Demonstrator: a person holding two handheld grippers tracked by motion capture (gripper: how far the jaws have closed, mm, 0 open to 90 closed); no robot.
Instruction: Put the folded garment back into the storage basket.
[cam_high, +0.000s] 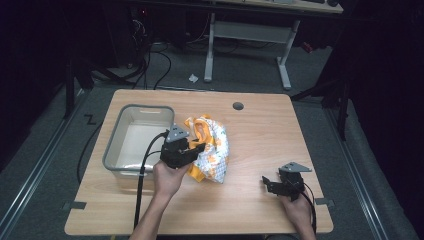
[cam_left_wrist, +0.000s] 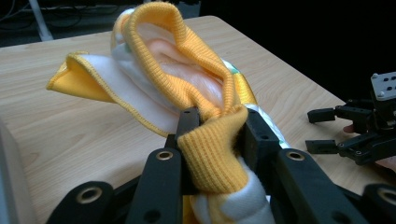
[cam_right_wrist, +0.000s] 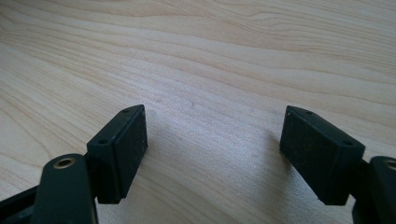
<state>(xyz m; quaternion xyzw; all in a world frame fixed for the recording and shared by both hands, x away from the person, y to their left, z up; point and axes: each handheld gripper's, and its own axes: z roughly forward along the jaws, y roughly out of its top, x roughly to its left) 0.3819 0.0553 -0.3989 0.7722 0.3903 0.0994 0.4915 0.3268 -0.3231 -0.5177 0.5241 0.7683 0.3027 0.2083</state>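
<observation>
Pinching yellow-ribbed, perhaps orange-printed garment (cam_left_wrist: 205, 116), left tongs (cam_left_wrist: 215, 122), right tongs (cam_right_wrist: 212, 154) spread, empty.

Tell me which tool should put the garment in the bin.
Left. The left tool is already shut on the garment, right beside the bin. The right tool is open over bare table, on the garment's far side from the bin.

You are working in a lab: dark curtained surroundings, grey carpet, trailing floor cables (cam_high: 159, 65), a white-legged desk (cam_high: 248, 37) behind your wooden table (cam_high: 260, 130).
</observation>
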